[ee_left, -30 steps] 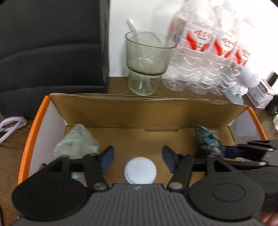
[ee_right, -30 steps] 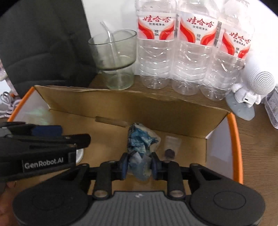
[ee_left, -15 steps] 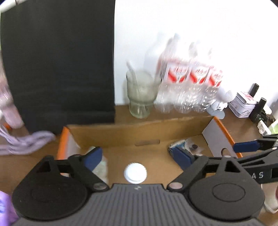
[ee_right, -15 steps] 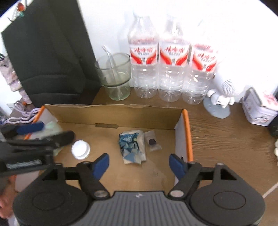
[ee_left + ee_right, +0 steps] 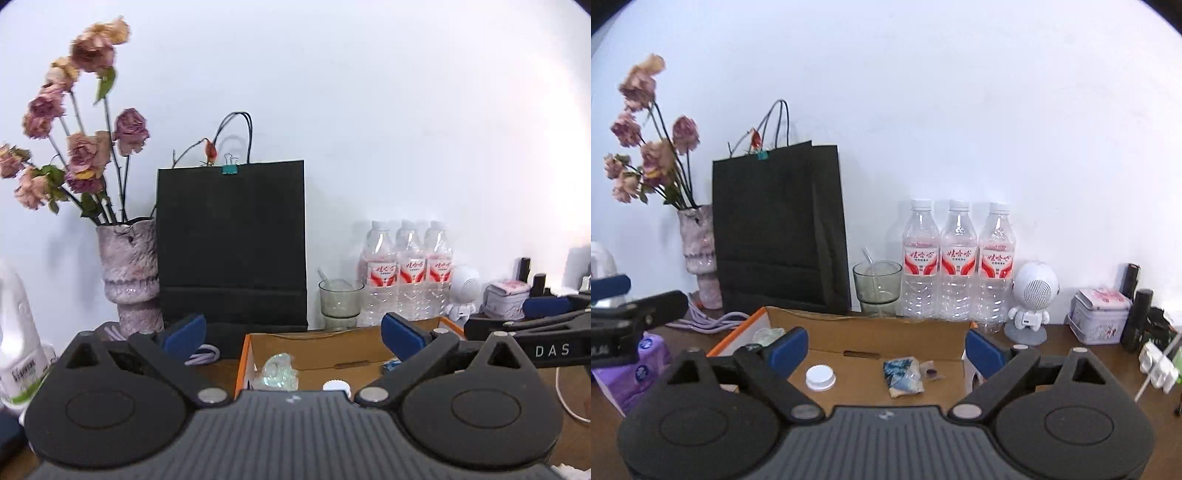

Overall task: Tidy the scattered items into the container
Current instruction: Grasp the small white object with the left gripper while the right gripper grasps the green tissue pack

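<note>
On desk, cardboard box holds white cap, blue wrapper, clear crumpled plastic: items apparently already tidied. Left gripper and right gripper both empty, jaws opening wide, nothing between, raised above box, likely finished.

The place looks like a lived-in home or small office desk pushed against a plain white wall. A wooden tabletop carries a vase of dried roses, a black paper bag, three water bottles, a glass cup, a small astronaut-shaped speaker, a tin and a tissue pack.
</note>
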